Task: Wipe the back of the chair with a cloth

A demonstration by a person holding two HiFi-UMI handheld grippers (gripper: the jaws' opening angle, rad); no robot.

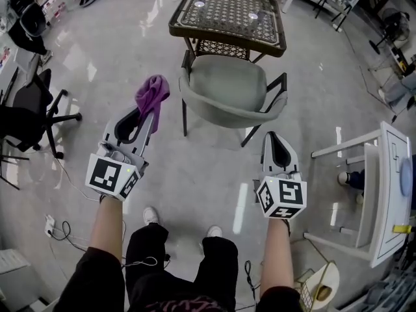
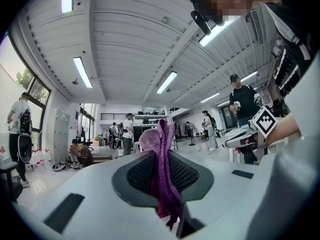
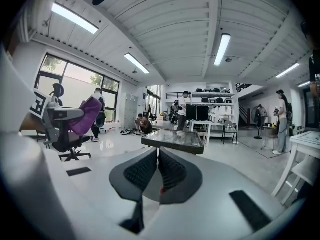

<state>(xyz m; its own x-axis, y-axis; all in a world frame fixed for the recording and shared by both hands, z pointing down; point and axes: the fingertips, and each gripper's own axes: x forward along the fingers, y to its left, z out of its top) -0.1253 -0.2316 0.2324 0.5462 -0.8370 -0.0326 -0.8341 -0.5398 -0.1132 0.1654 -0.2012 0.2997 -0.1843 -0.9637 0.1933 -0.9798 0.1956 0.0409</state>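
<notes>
Short of the chair, left gripper clamps purple cloth; right gripper fingers together, empty

cloth: purple knit fabric, rough weave
chair: smooth matt shell, dark metal legs
floor: glossy, reflective
desk: woven wicker top
</notes>
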